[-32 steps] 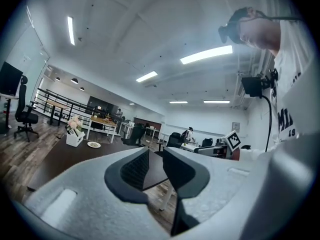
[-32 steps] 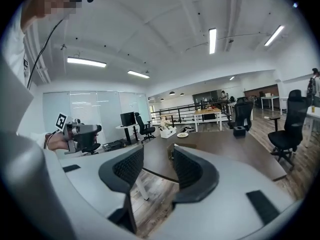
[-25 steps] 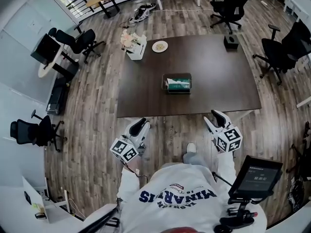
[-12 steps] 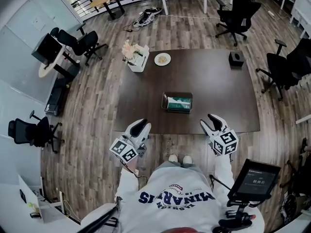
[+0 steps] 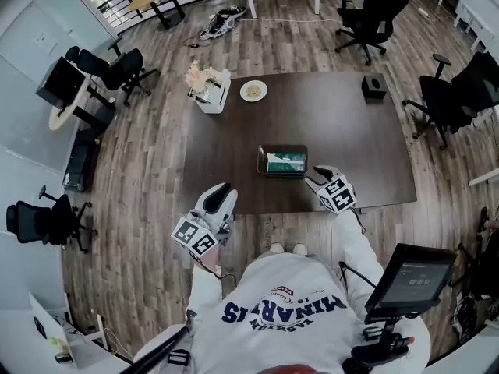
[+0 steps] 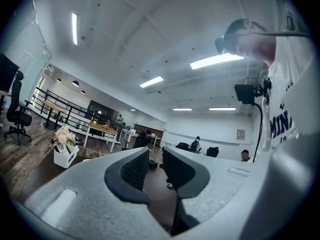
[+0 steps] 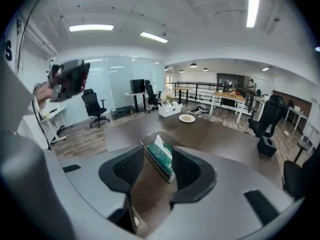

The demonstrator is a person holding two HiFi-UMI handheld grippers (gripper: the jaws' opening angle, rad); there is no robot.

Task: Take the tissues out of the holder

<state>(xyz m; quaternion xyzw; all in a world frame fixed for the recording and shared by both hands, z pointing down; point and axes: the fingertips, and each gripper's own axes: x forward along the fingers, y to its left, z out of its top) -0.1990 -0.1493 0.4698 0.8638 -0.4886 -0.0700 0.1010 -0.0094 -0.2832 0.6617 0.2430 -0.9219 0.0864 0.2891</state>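
Jaws of the right gripper (image 7: 157, 158) stand wide apart with nothing gripped; along its own view the clear rectangular tissue holder (image 7: 161, 165) appears in the gap beyond the tips, untouched by either pad. Inside the holder sits the green tissue pack (image 7: 163, 155), with one white tissue (image 7: 158, 144) standing up from its top. In the head view the right arm is stretched forward over the near edge of the dark brown square table (image 5: 327, 131), and the right gripper (image 5: 316, 181) points up and to the left, with its tips just beside the holder's (image 5: 283, 162) near right corner. The left gripper (image 6: 156, 160) shows a narrow gap between its jaws and holds nothing. Its arm is bent close to the body, so that the left gripper (image 5: 220, 195) hangs over the wooden plank floor (image 5: 156, 178), just short of the table's near edge and well apart from the holder, aimed forward. The holder rests near the middle of the table's near half. Along the far side stand a white box of pale flowers (image 5: 209, 92), a small round plate (image 5: 253, 91) and a small black box (image 5: 373, 87).
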